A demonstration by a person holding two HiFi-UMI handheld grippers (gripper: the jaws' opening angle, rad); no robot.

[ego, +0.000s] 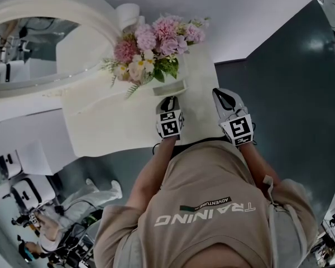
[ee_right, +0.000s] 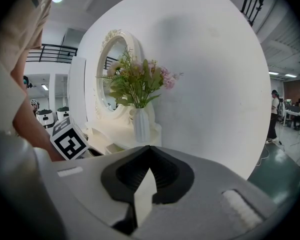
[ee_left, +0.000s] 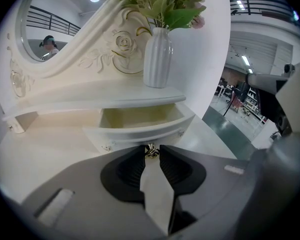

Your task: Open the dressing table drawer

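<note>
The white dressing table has a small drawer under its raised shelf, and the drawer stands pulled out with its pale inside showing. My left gripper is shut on the drawer's small metal knob at the middle of the curved front. In the head view the left gripper reaches to the drawer just below the flowers. My right gripper hovers beside the table's right edge, apart from the drawer. Its jaws meet with nothing between them.
A white ribbed vase with pink flowers stands on the shelf right above the drawer. An oval mirror in a carved white frame rises at the left. A white wall backs the table; grey floor lies to the right.
</note>
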